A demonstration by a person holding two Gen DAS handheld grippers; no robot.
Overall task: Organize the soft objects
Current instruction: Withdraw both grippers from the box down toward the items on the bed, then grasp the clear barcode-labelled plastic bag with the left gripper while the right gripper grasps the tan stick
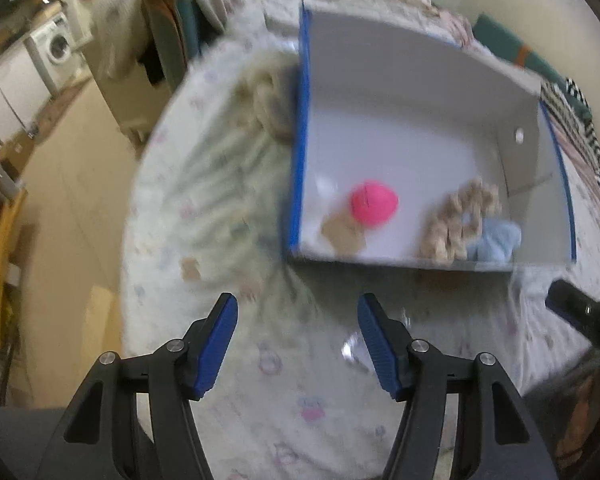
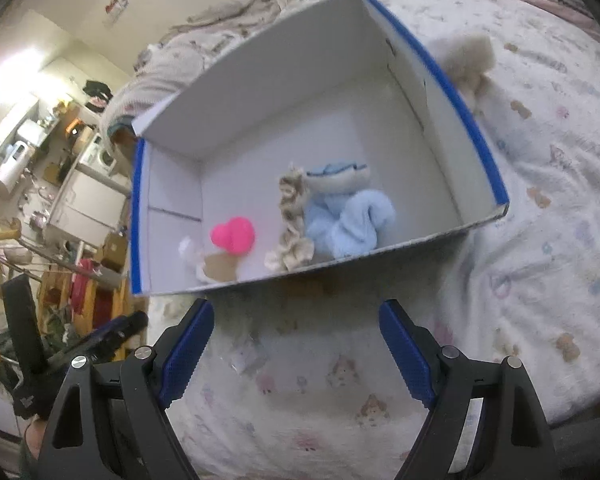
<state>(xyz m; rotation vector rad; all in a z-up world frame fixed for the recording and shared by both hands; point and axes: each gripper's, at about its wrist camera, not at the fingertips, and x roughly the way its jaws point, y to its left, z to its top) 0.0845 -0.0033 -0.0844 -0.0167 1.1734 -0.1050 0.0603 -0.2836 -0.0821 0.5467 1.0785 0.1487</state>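
In the white box [image 2: 284, 92] we already see the pink ball [image 2: 233, 235], a beige scrunchie [image 2: 294, 220] and a blue plush toy [image 2: 346, 216]. Both our left gripper [image 1: 298, 344] and right gripper [image 2: 296, 350] stand apart, empty. One beige fluffy toy [image 2: 470, 58] waits outside, touching the box wall.

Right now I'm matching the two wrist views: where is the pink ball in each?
Left wrist view: pink ball low in the box, near its left blue edge.
Right wrist view: pink ball lower left of the box floor.
Shared landmark: light blue plush toy.
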